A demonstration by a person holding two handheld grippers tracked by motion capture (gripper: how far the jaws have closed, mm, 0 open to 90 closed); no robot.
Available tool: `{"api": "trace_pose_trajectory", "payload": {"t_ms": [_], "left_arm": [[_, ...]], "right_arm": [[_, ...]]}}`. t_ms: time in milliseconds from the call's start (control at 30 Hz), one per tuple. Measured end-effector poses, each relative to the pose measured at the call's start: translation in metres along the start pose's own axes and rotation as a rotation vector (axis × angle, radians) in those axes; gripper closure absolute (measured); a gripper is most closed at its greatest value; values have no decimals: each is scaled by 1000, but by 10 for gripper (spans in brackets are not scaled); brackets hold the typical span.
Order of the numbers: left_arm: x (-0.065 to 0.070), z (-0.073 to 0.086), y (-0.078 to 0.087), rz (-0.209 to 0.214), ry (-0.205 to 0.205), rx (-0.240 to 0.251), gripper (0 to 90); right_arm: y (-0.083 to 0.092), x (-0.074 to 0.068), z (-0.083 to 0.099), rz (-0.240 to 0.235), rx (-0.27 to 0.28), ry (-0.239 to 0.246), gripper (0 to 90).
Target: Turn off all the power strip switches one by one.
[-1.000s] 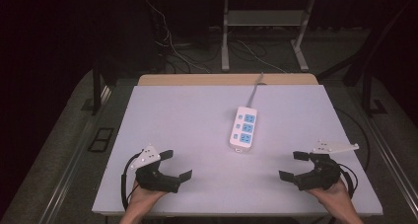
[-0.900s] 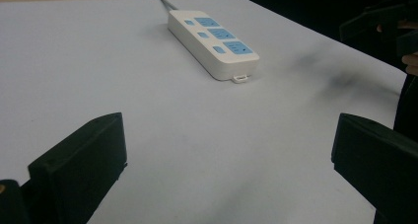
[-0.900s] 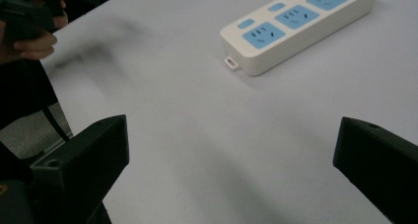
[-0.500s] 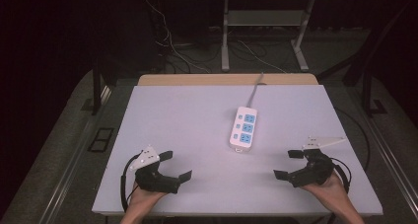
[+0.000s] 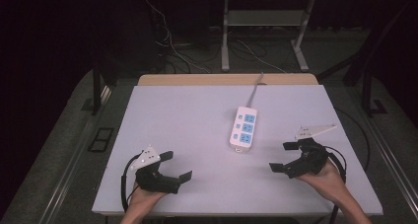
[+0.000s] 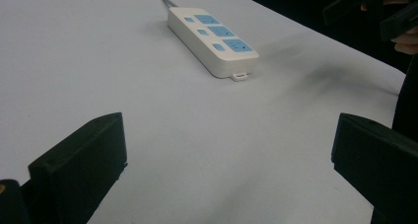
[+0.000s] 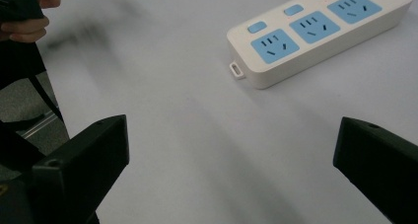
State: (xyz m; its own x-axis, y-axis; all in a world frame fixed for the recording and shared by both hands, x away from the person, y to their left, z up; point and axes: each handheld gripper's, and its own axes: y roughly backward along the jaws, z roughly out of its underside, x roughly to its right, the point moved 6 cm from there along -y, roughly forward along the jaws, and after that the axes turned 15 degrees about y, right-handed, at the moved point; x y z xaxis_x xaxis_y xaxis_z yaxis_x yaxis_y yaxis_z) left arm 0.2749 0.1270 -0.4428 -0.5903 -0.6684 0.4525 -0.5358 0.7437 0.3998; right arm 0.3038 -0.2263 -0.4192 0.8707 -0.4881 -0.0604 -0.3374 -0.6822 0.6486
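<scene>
A white power strip [image 5: 243, 129] with blue sockets lies right of centre on the pale table [image 5: 187, 115]; its cord [image 5: 257, 83] runs off the far edge. My left gripper [image 5: 176, 166] rests near the front left edge, open and holding nothing. My right gripper [image 5: 281, 157] stands open at the front right, a short way right of the strip's near end. In the left gripper view the strip [image 6: 212, 39] lies far ahead between wide-apart jaws. The strip [image 7: 320, 31] sits at upper right in the right gripper view, beyond the jaws.
A wooden board [image 5: 226, 79] borders the table's far edge. Behind it are metal desk legs [image 5: 225, 41] and loose cables [image 5: 172, 46] on the dark floor. The right gripper's cable [image 5: 362, 130] loops off the table's right side.
My right gripper has moved left and forward, closer to the power strip's near end. The left gripper and the strip have stayed put.
</scene>
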Motion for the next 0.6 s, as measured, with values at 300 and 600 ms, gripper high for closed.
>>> {"api": "trace_pose_trajectory", "payload": {"t_ms": [300, 600], "left_arm": [[1, 1, -3, 6, -3, -6, 0], [-1, 0, -2, 5, 1, -1, 0]], "right_arm": [[-6, 4, -22, -7, -16, 51, 4], [-15, 10, -39, -18, -52, 91, 4]]}}
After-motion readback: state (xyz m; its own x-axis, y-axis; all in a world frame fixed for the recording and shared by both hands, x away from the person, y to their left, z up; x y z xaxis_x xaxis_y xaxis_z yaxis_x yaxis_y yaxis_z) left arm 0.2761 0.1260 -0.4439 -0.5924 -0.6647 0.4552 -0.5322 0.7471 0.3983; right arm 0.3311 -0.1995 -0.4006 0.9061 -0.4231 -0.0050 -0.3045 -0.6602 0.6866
